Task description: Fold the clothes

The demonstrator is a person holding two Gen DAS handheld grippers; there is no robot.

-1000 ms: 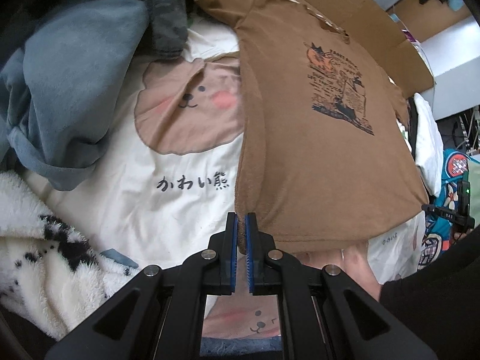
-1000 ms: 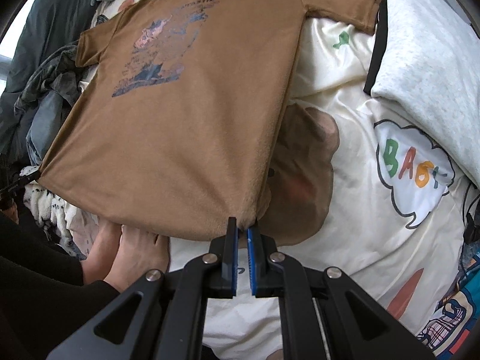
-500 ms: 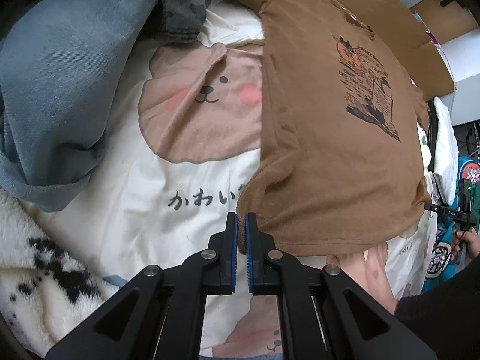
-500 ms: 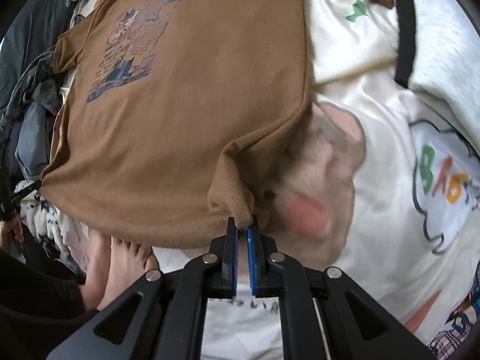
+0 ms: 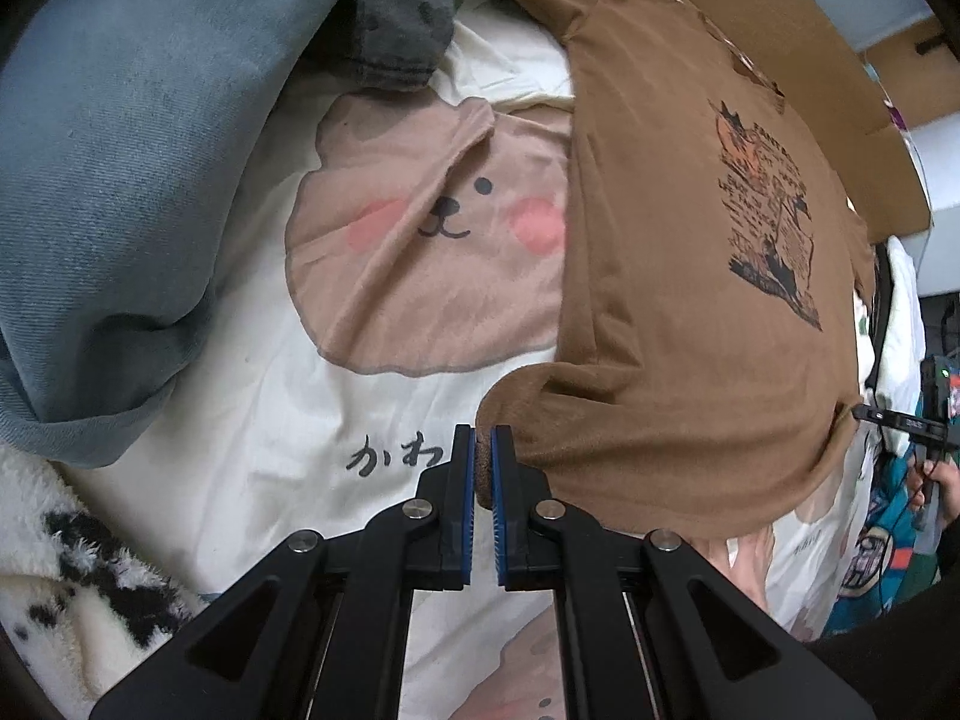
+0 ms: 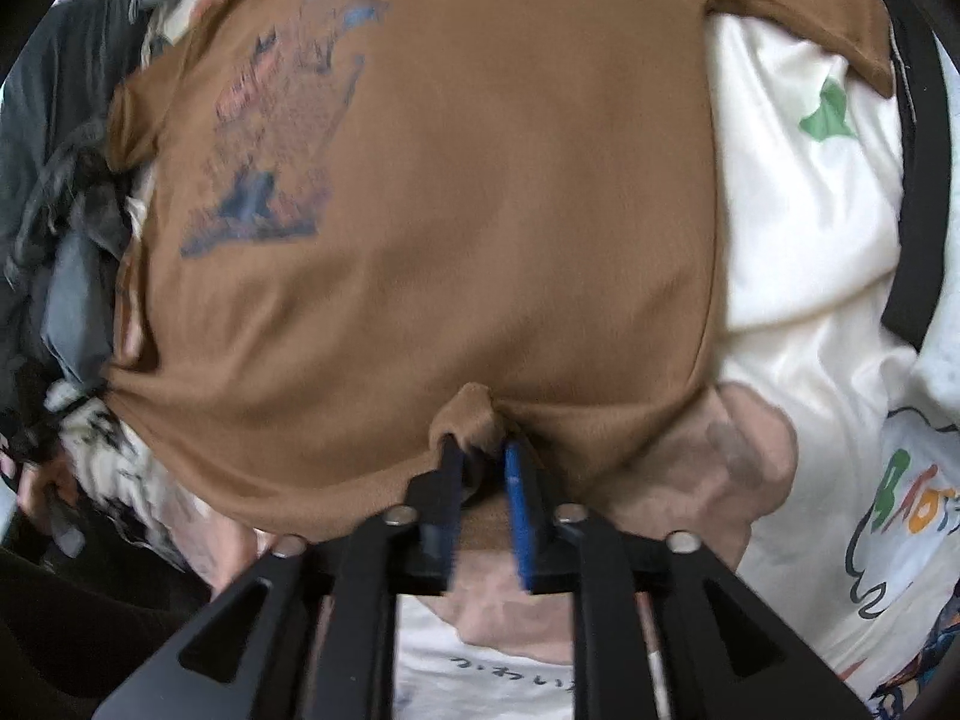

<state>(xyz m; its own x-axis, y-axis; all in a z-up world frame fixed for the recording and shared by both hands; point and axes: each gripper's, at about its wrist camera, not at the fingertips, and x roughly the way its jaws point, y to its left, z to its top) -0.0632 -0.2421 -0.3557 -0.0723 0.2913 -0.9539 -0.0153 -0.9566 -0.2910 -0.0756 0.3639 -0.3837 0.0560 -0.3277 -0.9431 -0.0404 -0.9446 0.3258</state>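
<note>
Left hand-held gripper (image 5: 483,468) pinches the brown T-shirt's (image 5: 690,300) hem; right hand-held gripper (image 6: 483,468) is opening, hem between its jaws. Smooth it flat on the bed (image 5: 270,450) before releasing left.

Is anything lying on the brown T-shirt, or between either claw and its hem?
Nothing visible. The brown T-shirt lies spread on the bear-print bedsheet with its top bare. The left claw already pinches one hem corner; the right claw, opening, has hem fabric between its jaws.

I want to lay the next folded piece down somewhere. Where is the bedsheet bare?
Bare sheet lies between the brown T-shirt and the blue denim pile, over the bear print. More lies between the shirt and the grey pillow. Beyond the denim, the bed's edge is crowded with clothes and a fluffy blanket.
</note>
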